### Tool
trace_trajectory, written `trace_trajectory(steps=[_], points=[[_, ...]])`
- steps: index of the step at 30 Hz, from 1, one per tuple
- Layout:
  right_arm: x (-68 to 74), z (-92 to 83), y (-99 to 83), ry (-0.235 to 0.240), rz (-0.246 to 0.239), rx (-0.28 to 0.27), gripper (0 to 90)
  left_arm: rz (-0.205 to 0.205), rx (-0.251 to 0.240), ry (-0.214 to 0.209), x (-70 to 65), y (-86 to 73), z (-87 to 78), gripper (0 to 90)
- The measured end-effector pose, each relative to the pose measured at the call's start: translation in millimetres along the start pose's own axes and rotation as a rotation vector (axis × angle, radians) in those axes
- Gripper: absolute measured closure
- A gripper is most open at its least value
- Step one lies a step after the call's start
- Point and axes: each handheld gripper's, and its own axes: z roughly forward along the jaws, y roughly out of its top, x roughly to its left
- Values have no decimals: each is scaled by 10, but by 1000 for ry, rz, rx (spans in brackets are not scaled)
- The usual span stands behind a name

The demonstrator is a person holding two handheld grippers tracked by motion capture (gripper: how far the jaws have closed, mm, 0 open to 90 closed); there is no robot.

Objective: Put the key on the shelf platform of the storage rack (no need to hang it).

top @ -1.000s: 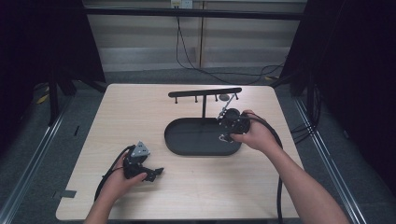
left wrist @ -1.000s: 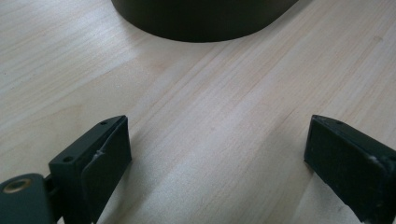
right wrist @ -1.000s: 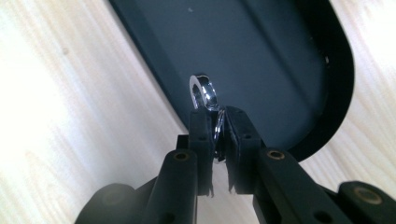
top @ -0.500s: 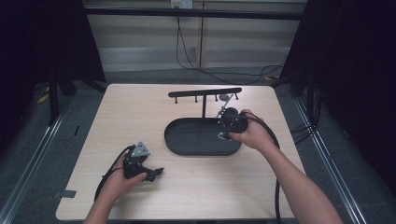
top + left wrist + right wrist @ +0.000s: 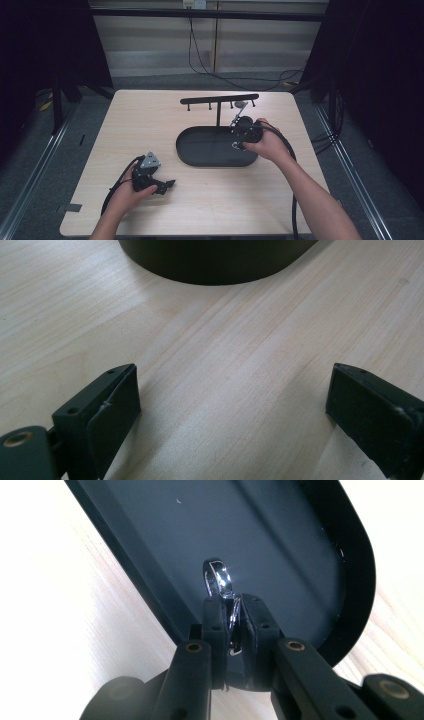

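Here the right hand-held gripper (image 5: 231,625) is seen closed on a small shiny metal ring (image 5: 219,578), its two black jaws pinched together with the ring's loop sticking out past their tips, near the middle of the right gripper view. In the high view that right hand-held gripper (image 5: 239,134) sits right of centre, over the right end of the black oval tray (image 5: 200,155), with the ring held above the tray's dark floor rather than resting on it, as far as can be judged. The pick-up is thus judged done; what seems left is to carry the ring up to the black hanger bar (image 5: 220,99), just above the tray in the frame, and to slip it over one of the small pegs, or else to set it down in the tray; which of the two is intended cannot be told. A pale small object already hangs near the bar's right end, close to the gripper, and together with the thin post it may have to be avoided. The left hand-held gripper (image 5: 162,186) is held at the lower left on the worktop (image 5: 150,115), its jaws spread wide and empty, well apart from the tray, whose edge (image 5: 215,275) is seen at the top of the left gripper view.
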Motion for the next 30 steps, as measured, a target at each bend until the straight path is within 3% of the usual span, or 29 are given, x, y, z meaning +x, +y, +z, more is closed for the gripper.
trace_trajectory(steps=[30], points=[[-9, 167, 81, -16, -6, 12, 820, 6, 4, -2, -1, 1, -1, 65]])
